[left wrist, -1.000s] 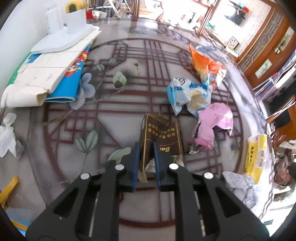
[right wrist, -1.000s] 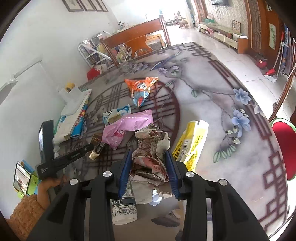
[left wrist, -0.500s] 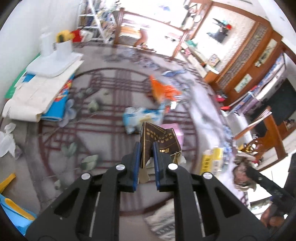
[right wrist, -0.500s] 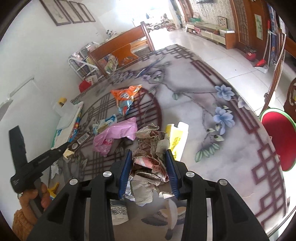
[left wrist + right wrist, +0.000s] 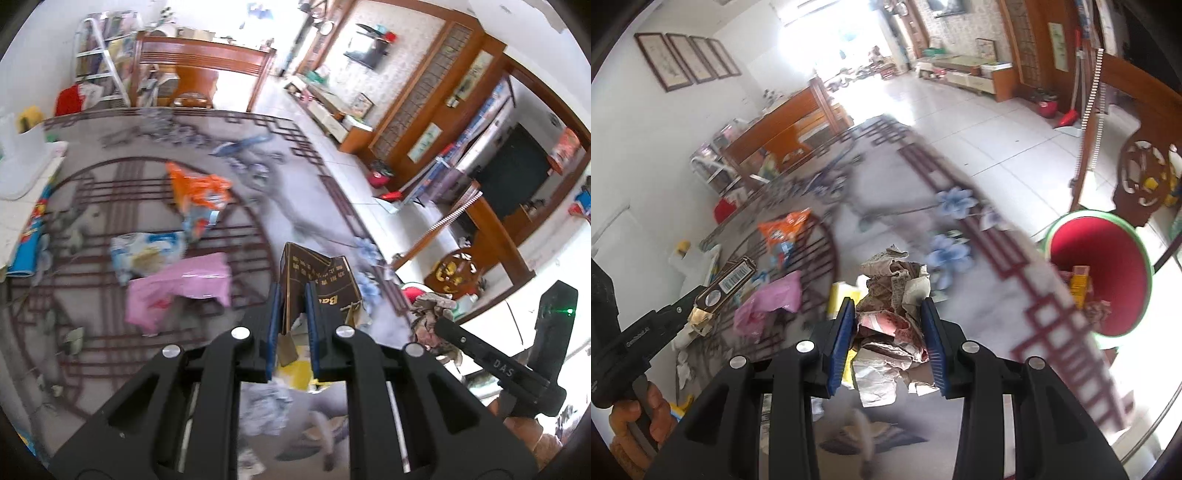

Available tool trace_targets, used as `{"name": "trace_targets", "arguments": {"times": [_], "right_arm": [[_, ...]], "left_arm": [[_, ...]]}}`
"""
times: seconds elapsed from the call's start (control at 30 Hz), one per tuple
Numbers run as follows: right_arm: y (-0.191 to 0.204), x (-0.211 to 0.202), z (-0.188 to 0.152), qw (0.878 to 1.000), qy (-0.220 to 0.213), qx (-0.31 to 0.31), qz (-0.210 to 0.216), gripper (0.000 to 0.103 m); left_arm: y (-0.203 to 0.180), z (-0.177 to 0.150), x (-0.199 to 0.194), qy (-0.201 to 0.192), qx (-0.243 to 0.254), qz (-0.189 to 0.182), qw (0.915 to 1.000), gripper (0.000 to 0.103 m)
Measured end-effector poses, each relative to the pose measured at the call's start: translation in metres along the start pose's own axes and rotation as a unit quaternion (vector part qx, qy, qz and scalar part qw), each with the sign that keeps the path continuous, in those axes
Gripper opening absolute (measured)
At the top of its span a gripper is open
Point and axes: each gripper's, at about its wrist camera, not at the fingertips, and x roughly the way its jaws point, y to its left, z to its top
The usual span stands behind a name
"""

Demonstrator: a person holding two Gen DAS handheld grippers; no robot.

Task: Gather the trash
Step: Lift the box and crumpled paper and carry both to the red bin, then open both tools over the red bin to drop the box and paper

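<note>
My left gripper (image 5: 293, 295) is shut on a flattened brown carton (image 5: 317, 273) with gold lettering, held up off the patterned table (image 5: 92, 354). My right gripper (image 5: 888, 314) is shut on a crumpled wad of newspaper (image 5: 894, 291), also in the air. In the right wrist view the left gripper (image 5: 689, 314) shows at the left with the brown carton (image 5: 729, 282). In the left wrist view the right gripper (image 5: 437, 323) shows at the right with the newspaper wad (image 5: 430, 304). A red bin with a green rim (image 5: 1108, 269) stands past the table's right edge, with some trash inside.
On the table lie a pink bag (image 5: 177, 288), a blue-white wrapper (image 5: 147, 251), an orange snack bag (image 5: 195, 188), a yellow packet (image 5: 842, 295) and white tissue (image 5: 266, 406). White boards (image 5: 22, 173) sit at the left. Wooden chairs (image 5: 1141, 177) stand around the table.
Both grippers rose and swung right toward the table's edge, each keeping its load. The red bin came fully into the right wrist view; the right gripper entered the left wrist view.
</note>
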Motion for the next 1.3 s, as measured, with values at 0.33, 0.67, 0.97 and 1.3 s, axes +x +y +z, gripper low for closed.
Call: {"name": "trace_targets", "arguments": {"times": [0.33,0.67,0.97,1.3], "right_arm": [[-0.076,-0.028,0.025,0.999,-0.025,0.035,-0.024,0.036],[-0.157,-0.044,0.043,0.996,-0.033,0.073,-0.037,0.036],[-0.216,-0.056,0.055,0.994,-0.034,0.098,-0.046,0.036],[-0.261,-0.055,0.064,0.991,-0.025,0.118,-0.054,0.037]], "left_arm": [[-0.075,0.005,0.037,0.017,0.031,-0.032,0.9989,0.013],[-0.162,0.004,0.084,0.038,0.073,-0.061,0.9948,0.013],[-0.227,-0.002,0.128,0.066,0.106,-0.089,0.9882,0.013],[-0.276,-0.019,0.184,0.126,0.136,-0.103,0.9772,0.013]]}}
